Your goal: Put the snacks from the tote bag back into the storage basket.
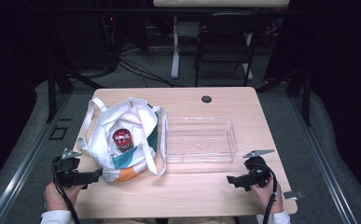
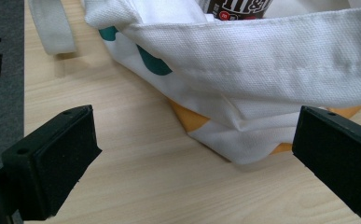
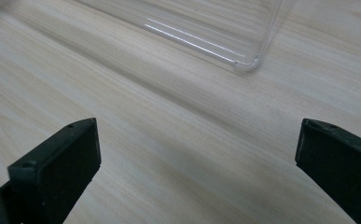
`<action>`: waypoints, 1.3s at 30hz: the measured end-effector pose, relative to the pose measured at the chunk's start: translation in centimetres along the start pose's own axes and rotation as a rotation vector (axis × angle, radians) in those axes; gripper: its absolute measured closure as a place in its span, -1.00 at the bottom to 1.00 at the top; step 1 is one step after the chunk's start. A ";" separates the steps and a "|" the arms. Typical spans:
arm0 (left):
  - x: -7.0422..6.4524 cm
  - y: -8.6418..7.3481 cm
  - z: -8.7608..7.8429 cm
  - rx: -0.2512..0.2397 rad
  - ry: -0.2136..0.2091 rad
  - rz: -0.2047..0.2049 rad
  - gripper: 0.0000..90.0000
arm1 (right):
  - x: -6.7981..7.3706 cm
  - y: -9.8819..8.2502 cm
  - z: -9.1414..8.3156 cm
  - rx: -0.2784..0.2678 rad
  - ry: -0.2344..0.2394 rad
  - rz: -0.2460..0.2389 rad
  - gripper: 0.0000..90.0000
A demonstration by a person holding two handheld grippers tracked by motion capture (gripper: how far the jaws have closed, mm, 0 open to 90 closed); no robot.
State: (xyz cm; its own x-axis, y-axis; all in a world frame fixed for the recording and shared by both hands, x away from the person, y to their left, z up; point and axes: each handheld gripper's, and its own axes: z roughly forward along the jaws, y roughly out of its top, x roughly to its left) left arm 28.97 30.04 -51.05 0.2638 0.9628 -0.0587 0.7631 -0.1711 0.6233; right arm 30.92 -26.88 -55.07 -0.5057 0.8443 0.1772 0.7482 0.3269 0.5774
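**White cloth bag at my left jaws, both grippers spread wide**

White cloth bag (image 1: 122,140) lies on the left half of the wooden table (image 1: 206,191), its mouth open and its straps trailing out to either side. It carries teal and orange patches near its bottom. Inside it stands a jar with a red lid (image 1: 121,138); in my left gripper view I see the brown label of that jar above the bag's folded rim. My left gripper (image 1: 90,176) sits at the table's near left edge, just beside the bag's lower corner. Its jaws stand far apart with nothing between them but bare wood, and the bag's orange corner lies just ahead of them, untouched.

To the right of the bag, close to it, a clear plastic tray (image 1: 200,140) rests on the table. My right gripper (image 1: 234,181) hovers near the table's right front, short of the tray's near corner. Its jaws are also wide apart and grip nothing.
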 end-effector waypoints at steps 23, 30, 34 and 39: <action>-0.1 0.1 -0.8 -0.017 0.011 -0.022 -1.00 | 0.4 0.3 0.0 0.007 -0.006 -0.019 -0.99; -0.6 0.8 -1.7 -0.035 -0.012 -0.003 -1.00 | 0.3 0.3 0.0 0.007 -0.007 -0.008 -0.99; -0.6 1.1 -2.1 -0.042 -0.007 0.000 -1.00 | 0.3 0.3 0.0 0.007 -0.004 -0.008 -0.99; -0.6 1.5 -2.5 -0.055 -0.011 -0.002 -1.00 | 0.4 0.3 0.0 0.003 -0.001 -0.009 -0.99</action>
State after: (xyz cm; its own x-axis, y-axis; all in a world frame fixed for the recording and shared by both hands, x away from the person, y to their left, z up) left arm 28.53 29.71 -48.13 0.2689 0.9608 -0.0680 0.7301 -0.1572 0.6651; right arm 30.95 -26.46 -54.85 -0.5117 0.8418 0.1718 0.7451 0.3353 0.5765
